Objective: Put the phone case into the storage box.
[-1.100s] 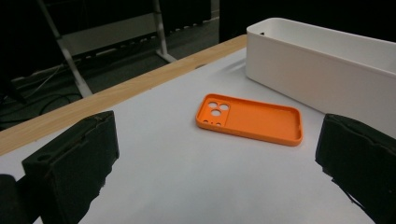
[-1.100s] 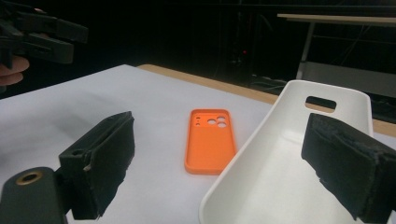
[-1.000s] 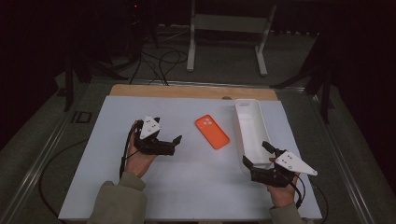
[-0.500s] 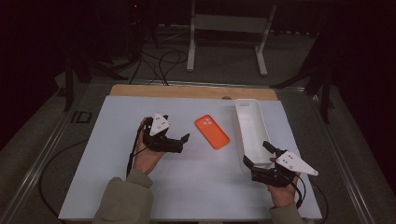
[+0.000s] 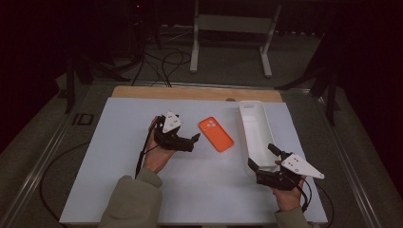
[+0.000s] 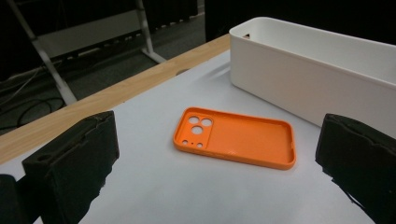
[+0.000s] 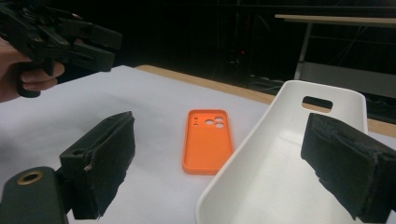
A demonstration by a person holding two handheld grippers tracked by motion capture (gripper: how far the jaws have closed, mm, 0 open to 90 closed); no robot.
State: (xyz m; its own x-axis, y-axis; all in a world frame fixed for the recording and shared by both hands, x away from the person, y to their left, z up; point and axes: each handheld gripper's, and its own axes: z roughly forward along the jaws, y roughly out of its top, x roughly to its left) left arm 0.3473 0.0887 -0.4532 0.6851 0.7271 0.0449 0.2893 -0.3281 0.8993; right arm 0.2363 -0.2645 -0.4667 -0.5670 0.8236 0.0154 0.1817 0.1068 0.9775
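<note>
An orange phone case (image 5: pixel 216 134) lies hollow side up in the middle of the white mat, camera holes toward the far side. A long white bin (image 5: pixel 244 137) stands empty just right of it. My left gripper (image 5: pixel 193 142) is open, held just left of the case with its jaws pointing at it; the case (image 6: pixel 236 136) lies beyond the jaws. My right gripper (image 5: pixel 263 157) is open at the bin's near end, and the bin's wall (image 7: pixel 261 140) and the case (image 7: pixel 208 140) lie ahead between its jaws. Nothing is held by either gripper.
The white mat (image 5: pixel 119 142) covers the table, with a wooden edge (image 5: pixel 190 92) along the far side. Behind the table stand a metal frame (image 5: pixel 233 23) and floor cables (image 5: pixel 166 61). The left gripper (image 7: pixel 100 44) shows at the right gripper view's upper left.
My left gripper has moved right and slightly forward, closer to the orange case. The right gripper, the case and the bin have stayed where they were.
</note>
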